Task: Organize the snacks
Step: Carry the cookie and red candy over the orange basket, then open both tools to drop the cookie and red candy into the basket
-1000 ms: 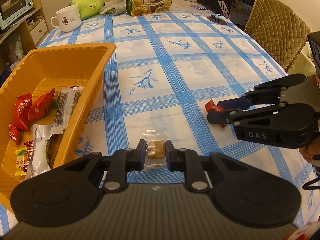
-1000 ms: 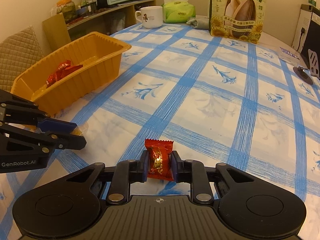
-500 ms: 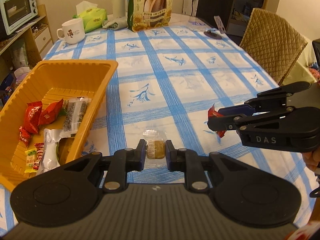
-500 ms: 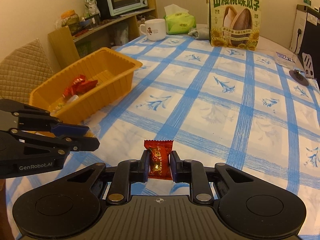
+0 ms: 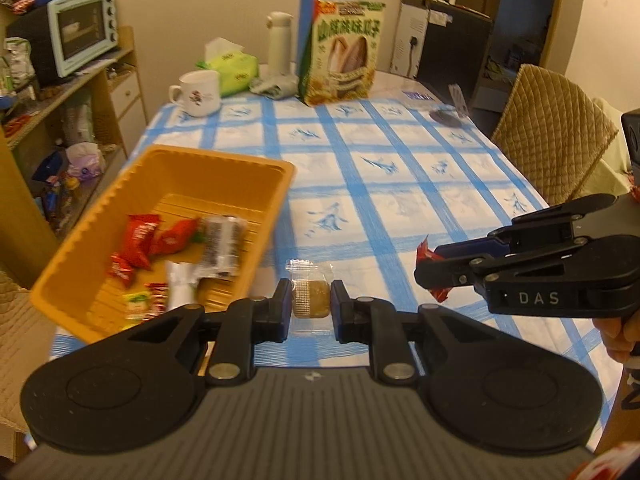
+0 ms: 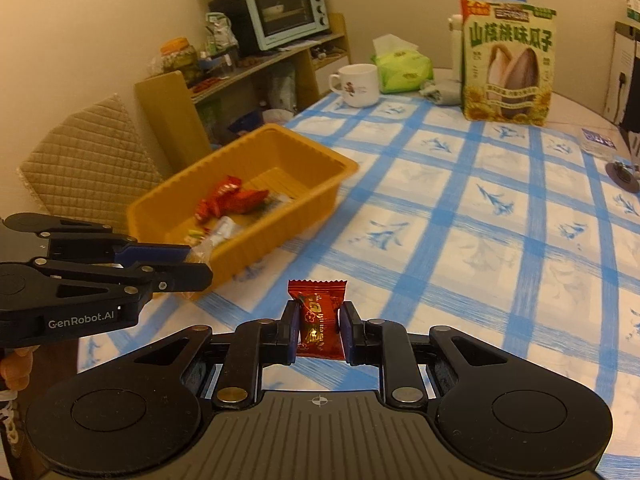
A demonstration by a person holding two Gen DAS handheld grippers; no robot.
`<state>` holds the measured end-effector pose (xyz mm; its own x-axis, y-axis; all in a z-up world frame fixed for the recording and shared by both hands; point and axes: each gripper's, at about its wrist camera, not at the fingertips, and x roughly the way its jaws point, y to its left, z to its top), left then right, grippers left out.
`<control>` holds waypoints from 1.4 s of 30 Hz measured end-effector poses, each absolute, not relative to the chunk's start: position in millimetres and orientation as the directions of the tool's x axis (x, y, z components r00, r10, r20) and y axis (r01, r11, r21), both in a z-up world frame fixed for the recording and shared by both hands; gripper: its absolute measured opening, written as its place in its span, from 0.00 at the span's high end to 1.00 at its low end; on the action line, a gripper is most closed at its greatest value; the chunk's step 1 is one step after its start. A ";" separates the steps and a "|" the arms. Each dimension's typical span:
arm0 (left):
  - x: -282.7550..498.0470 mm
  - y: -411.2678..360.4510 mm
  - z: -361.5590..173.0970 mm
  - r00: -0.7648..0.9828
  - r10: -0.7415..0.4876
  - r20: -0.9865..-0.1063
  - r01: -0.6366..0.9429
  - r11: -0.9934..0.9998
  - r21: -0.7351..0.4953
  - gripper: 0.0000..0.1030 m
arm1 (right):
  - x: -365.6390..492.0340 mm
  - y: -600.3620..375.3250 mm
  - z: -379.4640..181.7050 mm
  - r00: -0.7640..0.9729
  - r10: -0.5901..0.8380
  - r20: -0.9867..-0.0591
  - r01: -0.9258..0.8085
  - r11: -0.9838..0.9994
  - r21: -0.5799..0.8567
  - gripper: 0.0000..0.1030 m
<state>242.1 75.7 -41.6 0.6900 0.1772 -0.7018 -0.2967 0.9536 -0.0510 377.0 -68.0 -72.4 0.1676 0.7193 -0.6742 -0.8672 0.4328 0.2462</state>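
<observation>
Orange tray: left side of the checked tablecloth, near the table's left edge; holds red packets, a dark bar in clear wrap and a white packet, possibly more, since that corner is blurred. Open cloth runs from its right wall across to the quilted chair.

Left gripper: just right of the tray's near corner, fingers narrowed on a clear-wrapped brown snack, pinched at both sides.

Right gripper: further right, over bare cloth, fingers clamped on a red candy standing upright between them.

Change from a second ago: both grippers sit higher and further back; more of the room shows, and the tray's whole outline is now in view. Each snack is gripped as before.

View differences: the left wrist view shows the tray contents from above and the right gripper side-on with red wrapper poking out. The right wrist view shows the left gripper level with the tray's near wall, plus the mug and seed bag at the far end.
</observation>
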 end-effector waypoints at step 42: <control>312.4 265.1 -48.4 0.696 0.198 -0.690 -0.273 0.962 0.001 0.82 | 412.4 133.4 -76.3 0.232 0.697 -0.678 -0.813 0.522 0.259 0.79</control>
<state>312.4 265.1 -48.4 0.6964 0.1984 -0.6897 -0.2730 0.9620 0.0011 412.4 133.4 -76.3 0.2324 0.6973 -0.6781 -0.8126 0.5223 0.2586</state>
